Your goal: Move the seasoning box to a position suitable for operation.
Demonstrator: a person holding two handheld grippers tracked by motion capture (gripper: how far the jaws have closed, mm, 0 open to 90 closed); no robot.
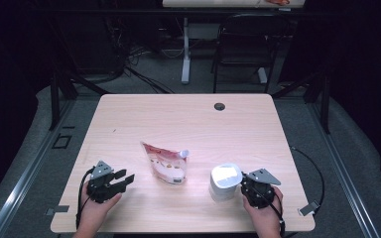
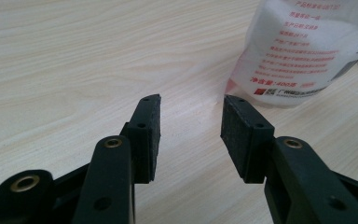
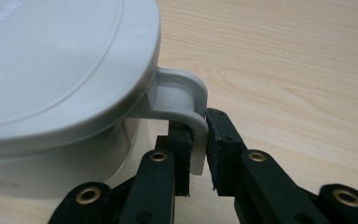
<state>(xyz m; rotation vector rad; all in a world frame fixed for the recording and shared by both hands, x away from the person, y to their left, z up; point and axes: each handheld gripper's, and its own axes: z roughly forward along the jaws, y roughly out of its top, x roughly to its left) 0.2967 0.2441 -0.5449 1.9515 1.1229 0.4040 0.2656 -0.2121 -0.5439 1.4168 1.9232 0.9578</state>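
Left gripper point(image 1: 125, 179) sits low at the near-left of the worktop point(image 1: 144, 114), my left hand point(image 1: 97, 208) wrapped around its body from below, forearm coming in from the bottom edge. It points right and a touch forward. Its fingers point(image 2: 145, 135) stand apart, with bare space between the pads. Right gripper point(image 1: 239, 184) is at the near-right, my right hand point(image 1: 265, 210) behind it, pointing left toward the middle. In the right gripper view, its fingers point(image 3: 223, 149) are drawn close together and clamp the white handle point(image 3: 196, 121) of the container point(image 1: 224, 182), one pad on each face.
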